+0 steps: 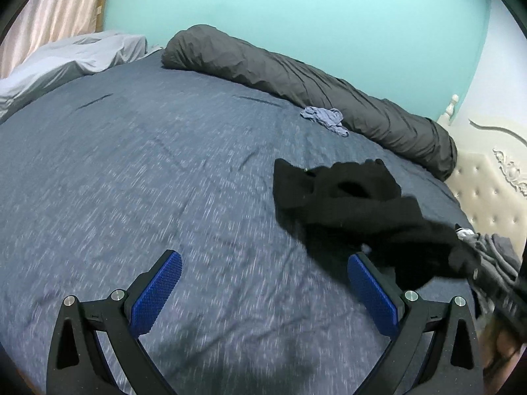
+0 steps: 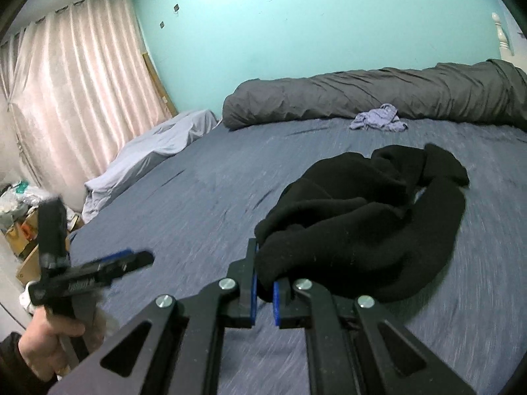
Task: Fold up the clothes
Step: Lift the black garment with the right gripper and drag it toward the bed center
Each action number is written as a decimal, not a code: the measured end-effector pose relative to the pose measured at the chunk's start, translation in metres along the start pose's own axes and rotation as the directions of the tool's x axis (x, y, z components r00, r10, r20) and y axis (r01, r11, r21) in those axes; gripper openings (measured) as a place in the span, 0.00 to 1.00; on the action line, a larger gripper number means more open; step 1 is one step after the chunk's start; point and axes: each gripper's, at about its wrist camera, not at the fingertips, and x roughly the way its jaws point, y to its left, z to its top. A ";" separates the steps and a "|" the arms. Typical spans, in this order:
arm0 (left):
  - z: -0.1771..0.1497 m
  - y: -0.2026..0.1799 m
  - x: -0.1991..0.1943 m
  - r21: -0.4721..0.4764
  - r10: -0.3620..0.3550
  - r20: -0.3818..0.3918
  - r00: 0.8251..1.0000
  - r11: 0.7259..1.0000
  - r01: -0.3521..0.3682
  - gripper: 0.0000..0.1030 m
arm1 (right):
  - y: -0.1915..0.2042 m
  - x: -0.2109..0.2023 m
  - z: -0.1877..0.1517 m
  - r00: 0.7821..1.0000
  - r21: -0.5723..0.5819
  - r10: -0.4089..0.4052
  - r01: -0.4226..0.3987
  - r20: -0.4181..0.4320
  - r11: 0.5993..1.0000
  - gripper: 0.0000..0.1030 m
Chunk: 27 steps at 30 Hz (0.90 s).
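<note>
Partly blurred: right tongs (image 2: 265, 291) pinching fuzzy black garment (image 2: 362, 217), crumpled on bed (image 2: 171, 197); left tongs (image 1: 265, 291) spread, empty.

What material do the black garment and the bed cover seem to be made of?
Black garment: probably fleece or thick knit, matte, with soft bulky folds and pale lint specks. Bed cover: seemingly woven cotton-like fabric, matte heathered blue with fine pale flecks.
</note>
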 end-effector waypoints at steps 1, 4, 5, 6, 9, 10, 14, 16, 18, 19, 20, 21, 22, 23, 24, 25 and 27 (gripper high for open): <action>-0.004 0.001 -0.002 -0.007 -0.001 -0.001 1.000 1.000 0.001 1.00 | -0.002 -0.004 -0.009 1.000 0.017 -0.004 0.005 -0.007 1.000 0.06; -0.014 0.002 -0.001 -0.024 -0.007 -0.003 1.000 1.000 0.006 1.00 | -0.008 -0.016 -0.036 0.999 0.068 -0.017 0.019 -0.029 0.998 0.06; -0.017 0.002 0.000 -0.025 -0.012 -0.005 1.000 1.000 0.012 1.00 | -0.010 -0.020 -0.045 0.999 0.084 -0.021 0.024 -0.036 0.996 0.06; -0.020 0.001 0.002 -0.020 -0.014 -0.004 1.000 1.000 0.013 1.00 | -0.012 -0.022 -0.052 0.999 0.095 -0.026 0.030 -0.042 0.995 0.06; -0.028 -0.002 0.007 0.004 -0.007 0.008 1.000 1.000 0.007 1.00 | -0.024 -0.021 -0.072 0.995 0.120 -0.064 0.074 -0.080 0.990 0.06; -0.031 -0.002 0.010 0.013 0.003 0.014 1.000 1.000 -0.003 1.00 | -0.028 -0.018 -0.076 0.992 0.122 -0.078 0.090 -0.094 0.989 0.06; -0.037 0.000 0.022 0.009 0.007 0.007 1.000 1.000 -0.007 1.00 | -0.039 -0.008 -0.087 0.980 0.119 -0.137 0.155 -0.144 0.981 0.07; -0.037 0.000 0.026 0.009 0.002 0.008 1.000 1.000 -0.002 1.00 | -0.042 -0.005 -0.089 0.972 0.108 -0.174 0.192 -0.161 0.975 0.09; -0.035 0.000 0.029 0.018 -0.006 0.009 1.000 1.000 0.006 1.00 | -0.046 -0.006 -0.090 0.961 0.101 -0.213 0.233 -0.177 0.967 0.13; -0.034 0.000 0.030 0.021 -0.010 0.010 1.000 1.000 0.010 1.00 | -0.050 -0.007 -0.091 0.956 0.101 -0.229 0.250 -0.185 0.963 0.16; -0.034 0.000 0.031 0.022 -0.011 0.011 1.000 1.000 0.011 1.00 | -0.053 -0.010 -0.090 0.953 0.110 -0.235 0.259 -0.189 0.960 0.17; -0.033 0.001 0.032 0.021 -0.011 0.012 1.000 1.000 0.011 1.00 | -0.055 -0.015 -0.088 0.955 0.120 -0.234 0.258 -0.183 0.959 0.18; -0.032 0.002 0.033 0.020 -0.010 0.012 1.000 1.000 0.010 1.00 | -0.056 -0.019 -0.087 0.956 0.123 -0.236 0.259 -0.177 0.958 0.19; -0.032 0.004 0.035 0.019 -0.007 0.011 1.000 1.000 0.007 1.00 | -0.055 -0.023 -0.085 0.955 0.125 -0.243 0.265 -0.168 0.956 0.20; -0.031 0.005 0.037 0.015 -0.005 0.007 1.000 1.000 0.005 1.00 | -0.055 -0.029 -0.081 0.955 0.127 -0.251 0.272 -0.157 0.954 0.21; -0.030 0.007 0.039 0.009 -0.004 0.003 1.000 1.000 0.004 1.00 | -0.054 -0.033 -0.079 0.956 0.133 -0.254 0.274 -0.149 0.953 0.21; -0.029 0.009 0.042 -0.001 -0.007 -0.001 1.000 1.000 0.007 1.00 | -0.054 -0.042 -0.077 0.956 0.148 -0.261 0.279 -0.133 0.949 0.22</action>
